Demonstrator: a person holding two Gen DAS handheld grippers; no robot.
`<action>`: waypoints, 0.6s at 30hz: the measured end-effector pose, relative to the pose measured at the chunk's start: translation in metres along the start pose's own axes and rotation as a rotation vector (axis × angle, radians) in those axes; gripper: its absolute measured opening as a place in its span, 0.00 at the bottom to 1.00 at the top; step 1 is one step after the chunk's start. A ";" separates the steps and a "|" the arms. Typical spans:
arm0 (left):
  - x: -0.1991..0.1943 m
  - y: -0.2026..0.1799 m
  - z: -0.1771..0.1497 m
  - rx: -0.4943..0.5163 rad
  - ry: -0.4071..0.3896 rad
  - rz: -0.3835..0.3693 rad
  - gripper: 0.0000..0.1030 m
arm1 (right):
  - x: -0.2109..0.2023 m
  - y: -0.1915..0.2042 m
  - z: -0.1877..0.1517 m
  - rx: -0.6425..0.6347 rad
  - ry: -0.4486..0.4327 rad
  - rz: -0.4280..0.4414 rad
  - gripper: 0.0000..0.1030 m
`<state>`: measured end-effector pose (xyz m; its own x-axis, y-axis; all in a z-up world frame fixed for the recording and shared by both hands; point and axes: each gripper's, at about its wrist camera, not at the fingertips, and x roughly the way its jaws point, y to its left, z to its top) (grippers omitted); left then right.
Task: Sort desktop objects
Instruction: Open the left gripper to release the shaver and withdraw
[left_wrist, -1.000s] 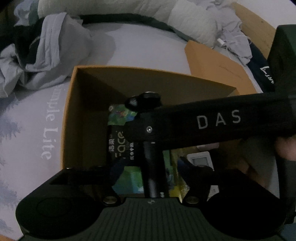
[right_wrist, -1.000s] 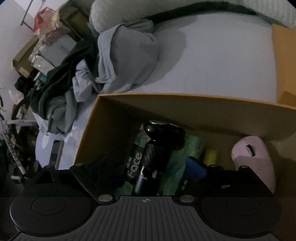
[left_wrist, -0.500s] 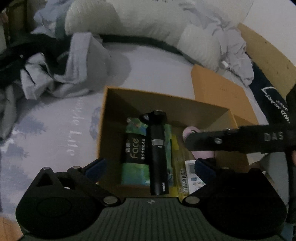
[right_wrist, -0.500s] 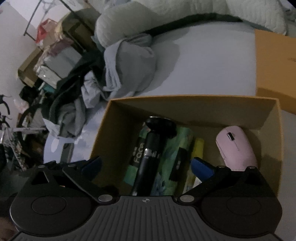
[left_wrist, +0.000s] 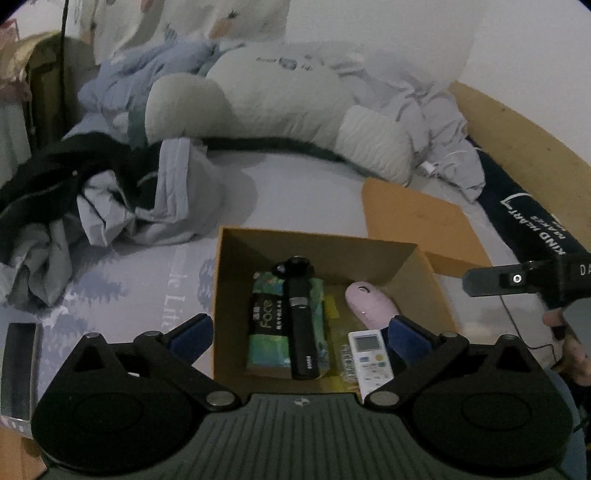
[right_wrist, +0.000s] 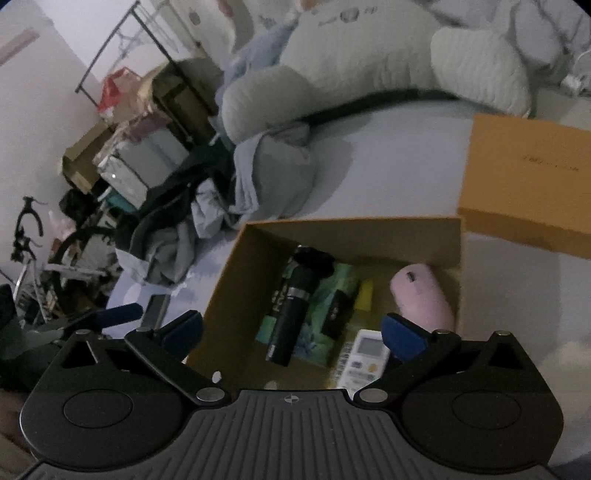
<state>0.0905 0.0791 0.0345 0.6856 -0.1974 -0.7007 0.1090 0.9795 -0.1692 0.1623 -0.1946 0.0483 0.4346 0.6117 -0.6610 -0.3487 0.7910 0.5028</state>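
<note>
An open orange box (left_wrist: 225, 288) (right_wrist: 221, 295) sits on the bed. Inside lie a green tissue pack (left_wrist: 264, 332) (right_wrist: 332, 295), a black electric shaver (left_wrist: 301, 325) (right_wrist: 295, 306) on top of it, a pink mouse (left_wrist: 369, 302) (right_wrist: 421, 295), a white remote (left_wrist: 369, 356) (right_wrist: 364, 360) and a yellow item (left_wrist: 332, 306) (right_wrist: 365, 295). My left gripper (left_wrist: 297, 332) is open and empty, held above the box's near side. My right gripper (right_wrist: 291, 332) is open and empty, also above the box. The right gripper's body (left_wrist: 517, 280) shows at the right of the left wrist view.
The box's orange lid (left_wrist: 413, 218) (right_wrist: 528, 192) lies behind the box on the right. Crumpled clothes (left_wrist: 110, 199) (right_wrist: 258, 170) and a plush pillow (left_wrist: 277, 107) (right_wrist: 369, 66) lie behind. A dark tray (left_wrist: 18, 369) sits at the left. Clutter (right_wrist: 110, 155) stands beside the bed.
Both grippers have pulled up and back from the box. The shaver, a second ago between the fingers, now lies free on the tissue pack. The right gripper moved off to the right.
</note>
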 end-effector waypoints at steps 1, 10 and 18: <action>-0.003 -0.003 -0.002 0.009 -0.008 -0.001 1.00 | -0.007 -0.002 -0.003 0.000 -0.012 -0.003 1.00; -0.025 -0.024 -0.024 0.097 -0.088 -0.014 1.00 | -0.053 -0.025 -0.039 -0.024 -0.084 -0.057 1.00; -0.034 -0.028 -0.050 0.010 -0.197 -0.010 1.00 | -0.069 -0.051 -0.074 -0.026 -0.151 -0.107 1.00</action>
<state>0.0280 0.0561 0.0282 0.8117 -0.1964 -0.5501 0.1227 0.9781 -0.1681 0.0887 -0.2779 0.0277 0.5893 0.5207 -0.6178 -0.3148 0.8522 0.4180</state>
